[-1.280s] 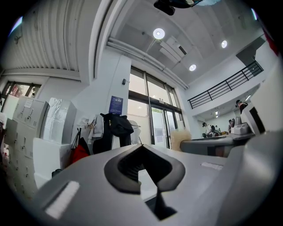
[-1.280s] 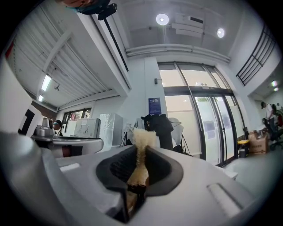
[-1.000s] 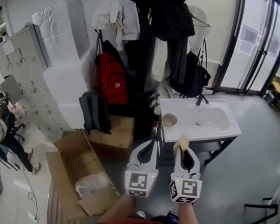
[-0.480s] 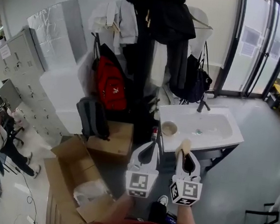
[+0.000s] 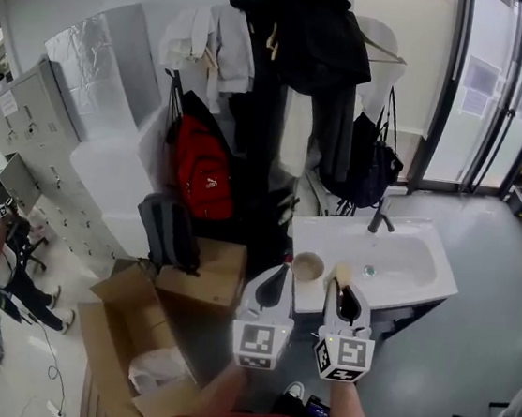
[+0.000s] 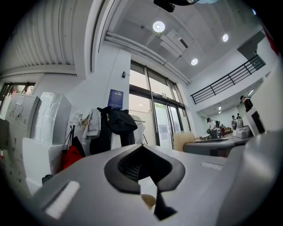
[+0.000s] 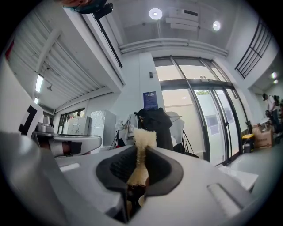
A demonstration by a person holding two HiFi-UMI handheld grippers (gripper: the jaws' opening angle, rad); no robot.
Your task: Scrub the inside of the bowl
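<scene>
Both grippers sit side by side in the lower middle of the head view, their marker cubes facing the camera and their tips pointing up-frame toward the white sink (image 5: 405, 268). The left gripper (image 5: 276, 273) has its jaws pressed together with nothing between the pads, and its own view (image 6: 142, 167) shows the same closed, empty pair. The right gripper (image 5: 341, 281) is clamped on a pale yellow sponge (image 5: 339, 273). In the right gripper view (image 7: 140, 165) the sponge (image 7: 143, 140) stands upright between the dark pads, with its frayed top sticking out past them.

The bowl (image 5: 308, 266) (tan, round, mouth up) rests on the left end of the sink counter. In the head view it shows just above and between the two gripper tips, to the right of the left tip and to the left of the sponge. Neither gripper touches it, and how far they stand from it in depth cannot be told. The basin and its dark faucet (image 5: 379, 215) lie up and to the right of the right gripper.

The left forearm (image 5: 219, 394) and right forearm (image 5: 350, 414) rise from the bottom edge, nearly parallel and close together. They hold the grippers roughly level, at about the same height in the frame. An open cardboard box (image 5: 133, 329) lies at lower left.
</scene>
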